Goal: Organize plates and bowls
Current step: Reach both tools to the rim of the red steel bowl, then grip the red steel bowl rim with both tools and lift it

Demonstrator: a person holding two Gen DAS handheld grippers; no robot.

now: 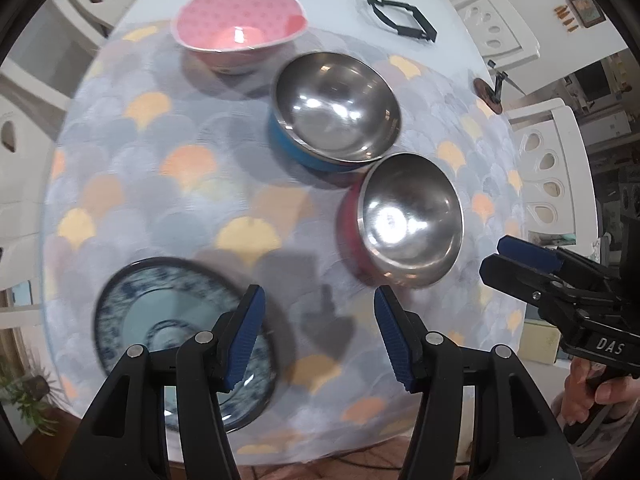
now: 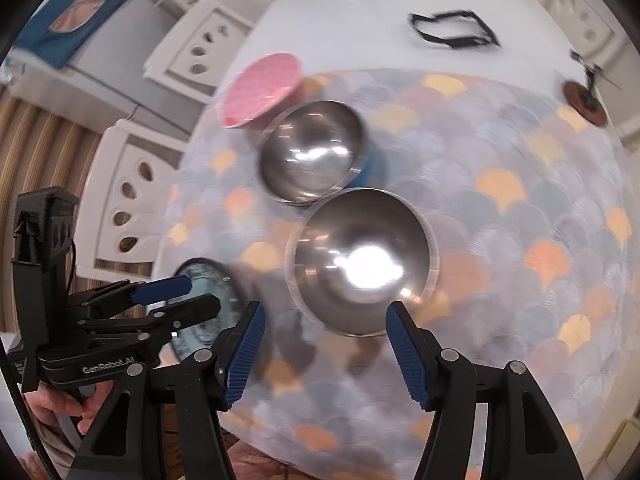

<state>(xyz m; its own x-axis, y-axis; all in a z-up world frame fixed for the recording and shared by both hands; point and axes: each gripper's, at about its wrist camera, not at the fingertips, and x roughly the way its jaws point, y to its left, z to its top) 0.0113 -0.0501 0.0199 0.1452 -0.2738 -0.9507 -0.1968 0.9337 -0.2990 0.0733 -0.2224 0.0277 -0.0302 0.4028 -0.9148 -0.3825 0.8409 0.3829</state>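
Observation:
A pink bowl [image 1: 239,26] [image 2: 262,89] stands at the far side of the table. A steel bowl with a blue outside [image 1: 336,110] [image 2: 312,151] sits nearer, touching a steel bowl with a red outside [image 1: 408,220] [image 2: 362,258]. A blue patterned plate [image 1: 160,316] [image 2: 208,304] lies near the front left. My left gripper [image 1: 318,334] is open and empty above the table, its left finger over the plate's rim. My right gripper [image 2: 322,350] is open and empty, just in front of the red bowl; it also shows in the left wrist view [image 1: 516,258].
The table wears a scale-patterned cloth [image 1: 200,200] [image 2: 520,240]. A black folding frame [image 1: 402,20] [image 2: 454,30] and a small brown stand [image 1: 490,94] [image 2: 584,98] lie at the far side. White chairs [image 2: 132,196] [image 1: 548,168] surround the table.

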